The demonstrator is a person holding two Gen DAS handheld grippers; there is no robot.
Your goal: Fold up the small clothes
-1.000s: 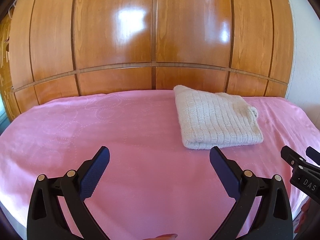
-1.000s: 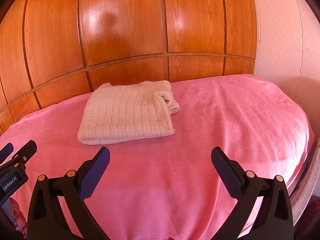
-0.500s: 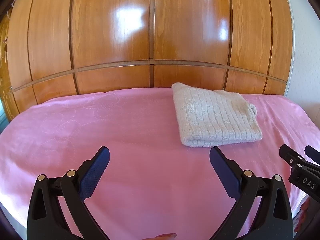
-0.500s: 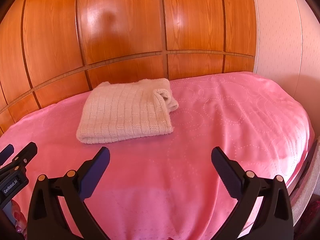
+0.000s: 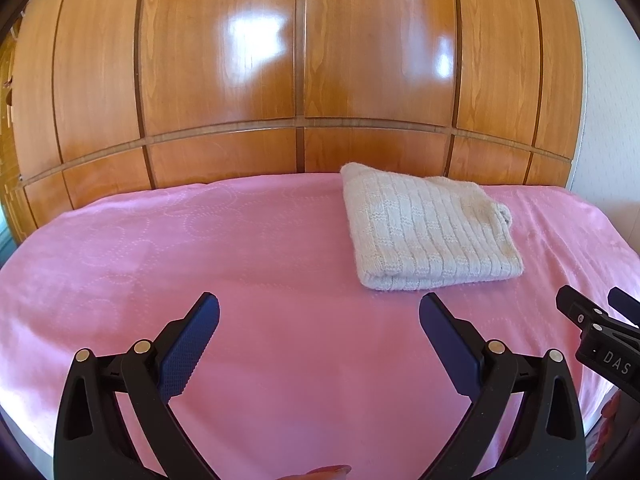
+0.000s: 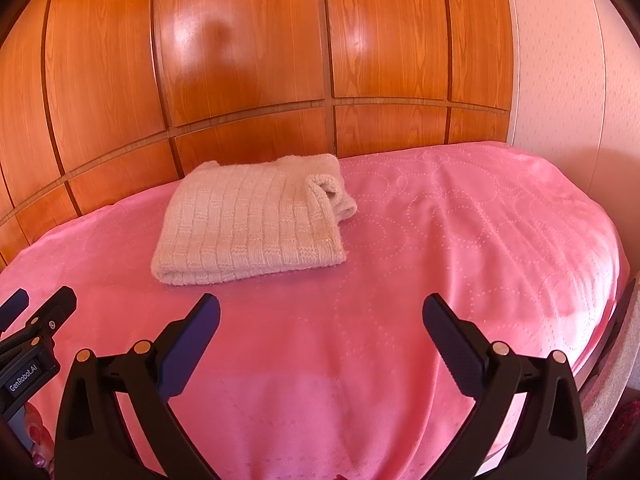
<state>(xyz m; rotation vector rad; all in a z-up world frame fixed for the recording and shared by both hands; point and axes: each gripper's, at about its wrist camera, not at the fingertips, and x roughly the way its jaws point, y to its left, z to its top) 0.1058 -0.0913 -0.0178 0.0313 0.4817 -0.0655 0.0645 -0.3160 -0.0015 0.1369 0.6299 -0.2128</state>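
- The knitted sweater (image 5: 430,232) lies on the pink bedspread (image 5: 200,264) as a compact cream rectangle, several layers thick, near the far edge of the bed and close to the wooden panelled wall (image 5: 300,60); from the right wrist view one rolled part (a sleeve or cuff, I cannot tell which) pokes out at its right side
- The left gripper (image 5: 319,320) hangs above bare bedspread with its jaws spread wide and nothing between them; the sweater sits ahead of it and to its right, well apart from the fingertips
- The right gripper (image 6: 321,320) is likewise wide open and empty; the sweater lies ahead of it and to its left, apart from the blue pads (image 6: 192,348)
- Judging from how things lie, the folding of this garment looks finished or all but finished; neither claw touches cloth, so the step in hand seems to be a pause after release
- The next move, if any, likely calls for tucking that protruding roll under the top layer with the right gripper, pinching only the loose knit so the stack beneath is not dragged askew; otherwise a new garment is needed, and none shows in either view
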